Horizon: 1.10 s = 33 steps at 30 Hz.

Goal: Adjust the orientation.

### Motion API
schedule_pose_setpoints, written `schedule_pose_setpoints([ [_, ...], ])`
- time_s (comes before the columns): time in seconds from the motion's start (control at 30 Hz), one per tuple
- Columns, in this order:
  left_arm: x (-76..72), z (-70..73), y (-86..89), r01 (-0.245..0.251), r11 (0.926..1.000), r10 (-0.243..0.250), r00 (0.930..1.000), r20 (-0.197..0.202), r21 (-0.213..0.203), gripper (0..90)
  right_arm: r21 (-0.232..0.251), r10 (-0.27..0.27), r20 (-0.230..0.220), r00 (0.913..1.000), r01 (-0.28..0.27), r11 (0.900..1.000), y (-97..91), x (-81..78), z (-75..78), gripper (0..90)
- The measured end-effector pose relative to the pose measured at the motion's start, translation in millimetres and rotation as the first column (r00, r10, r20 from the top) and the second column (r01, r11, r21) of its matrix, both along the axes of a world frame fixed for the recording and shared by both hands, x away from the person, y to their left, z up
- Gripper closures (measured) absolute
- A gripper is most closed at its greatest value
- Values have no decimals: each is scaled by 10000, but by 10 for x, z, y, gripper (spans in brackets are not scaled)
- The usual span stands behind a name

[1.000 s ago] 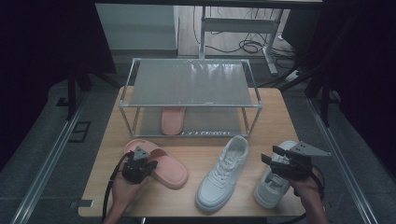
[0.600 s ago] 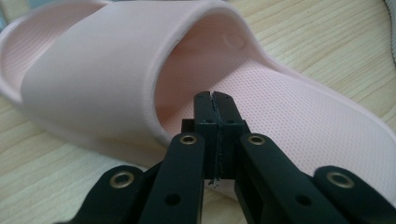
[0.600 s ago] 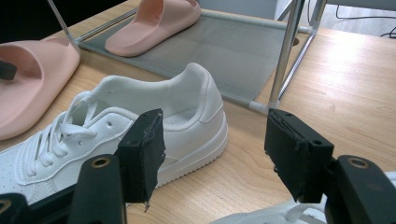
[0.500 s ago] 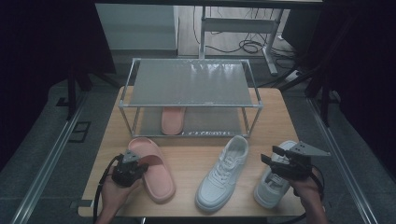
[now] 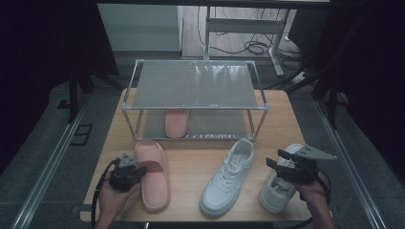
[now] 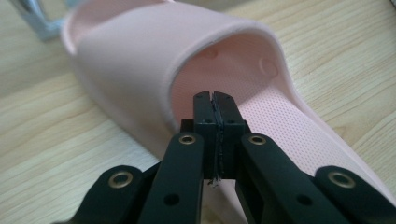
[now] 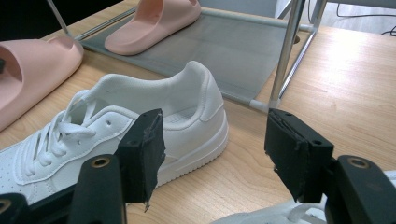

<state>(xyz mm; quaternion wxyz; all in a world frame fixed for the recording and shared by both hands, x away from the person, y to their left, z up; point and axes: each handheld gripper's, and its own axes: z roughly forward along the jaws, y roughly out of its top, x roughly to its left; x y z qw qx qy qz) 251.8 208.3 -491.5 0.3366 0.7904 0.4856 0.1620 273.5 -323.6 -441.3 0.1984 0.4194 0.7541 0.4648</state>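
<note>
Pink foam slide [image 5: 153, 174] lies sole-down on the wooden table [image 5: 200, 148], front-left area, just in front of the shoe rack [image 5: 196, 100]. Long axis runs roughly front-to-back in the high view, slightly tilted: toe end with the strap toward the rack, open heel end toward the person's edge and a bit to the right.

Left gripper [image 5: 128, 172] sits at the slide's left side, near mid-length, pointing across it. In the left gripper view the jaws are fully closed, pads pressed flat against each other with nothing pinched between; the tips [image 6: 215, 100] sit over the footbed right at the mouth of the strap opening. Whether the tips touch the footbed can't be told.

Right gripper [image 5: 282, 164] is at the front right, hovering above one white sneaker [image 5: 279, 188], which lies under the hand. Its jaws stand wide apart and hold nothing; between them the right gripper view looks at the other white sneaker [image 7: 116, 135], heel toward the rack.

Second pink slide [image 5: 176, 121] rests on the rack's lower shelf, long axis also front-to-back. The middle sneaker [image 5: 229, 176] lies between the slide and the right-hand sneaker, well apart from the slide, toe toward the front edge.
</note>
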Motion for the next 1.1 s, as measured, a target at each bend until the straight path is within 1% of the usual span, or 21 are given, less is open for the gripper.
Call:
schedule_pose_setpoints([
  [0.07, -28, 26, 30, -106, 9999, 106, 9999, 126, -29, 900, 23, -35, 9, 10000, 35, 10000, -3, 0, 0, 381],
  [0.1, -80, 83, 110, -283, 9995, 287, 9991, 307, -141, 900, 40, -86, 30, 10000, 86, 10000, -12, 3, 0, 381],
  [0.13, -80, 83, 110, -283, 9995, 287, 9991, 307, -141, 900, 40, -86, 30, 10000, 86, 10000, -12, 3, 0, 381],
  [0.2, -113, 132, 198, -497, 9984, 509, 9976, 473, -265, 900, 46, -89, 28, 10000, 89, 9999, -15, 4, 0, 382],
  [0.23, -108, 156, 288, -729, 9964, 752, 9957, 537, -440, 900, 43, -103, 40, 9999, 103, 9999, -15, 4, 0, 382],
  [0.33, -70, 153, 363, -903, 9942, 934, 9943, 523, -583, 900, 49, -102, 54, 9999, 102, 9999, -11, 0, 4, 382],
  [0.37, -6, 126, 421, -1050, 9926, 1082, 9927, 527, -604, 900, 19, -73, 57, 10000, 73, 10000, -6, -6, 10, 382],
  [0.43, 77, 83, 462, -1101, 9923, 1123, 9930, 378, -573, 900, 5, -69, 82, 9999, 69, 10000, -6, -5, 12, 382],
  [0.47, 77, 83, 462, -1101, 9923, 1123, 9930, 378, -573, 900, 5, -69, 82, 9999, 69, 10000, -6, -5, 12, 382],
  [0.5, 167, 36, 487, -1167, 9915, 1183, 9927, 249, -571, 900, 30, -112, 72, 9999, 112, 9999, -10, 0, 7, 382],
  [0.53, 167, 36, 487, -1167, 9915, 1183, 9927, 249, -571, 900, 30, -112, 72, 9999, 112, 9999, -10, 0, 7, 382],
  [0.57, 260, -14, 504, -1218, 9911, 1223, 9925, 68, -531, 900, 30, -168, 87, 9998, 168, 9999, -13, 3, 2, 382],
  [0.6, 260, -14, 504, -1218, 9911, 1223, 9925, 68, -531, 900, 34, -198, 114, 9997, 198, 9998, -13, 3, 1, 383],
  [0.63, 345, -60, 523, -1307, 9903, 1303, 9914, -119, -480, 900, 43, -203, 121, 9997, 203, 9998, -13, 2, 2, 383],
  [0.67, 345, -60, 523, -1307, 9903, 1303, 9914, -119, -480, 900, 43, -203, 121, 9997, 203, 9998, -13, 2, 2, 383],
  [0.7, 409, -91, 551, -1426, 9884, 1415, 9896, -238, -528, 900, 23, -167, 142, 9998, 166, 9999, -12, -4, 9, 383],
  [0.73, 409, -91, 551, -1426, 9884, 1415, 9896, -238, -528, 900, 23, -167, 142, 9998, 166, 9999, -12, -4, 9, 383],
  [0.77, 464, -112, 569, -1421, 9880, 1404, 9896, -319, -608, 900, 18, -184, 154, 9997, 184, 9998, -17, -4, 12, 383],
  [0.93, 570, -150, 565, -1348, 9893, 1322, 9901, -475, -550, 900, 27, -189, 97, 9998, 189, 9998, -14, 9, -7, 383],
  [1.0, 632, -172, 553, -1336, 9889, 1302, 9900, -537, -650, 900, 11, -146, 99, 9998, 146, 9999, -4, 7, -6, 383],
  [1.1, 681, -191, 538, -1288, 9901, 1253, 9902, -623, -561, 900, -14, -133, 88, 9999, 133, 9999, -3, 4, -3, 382],
])
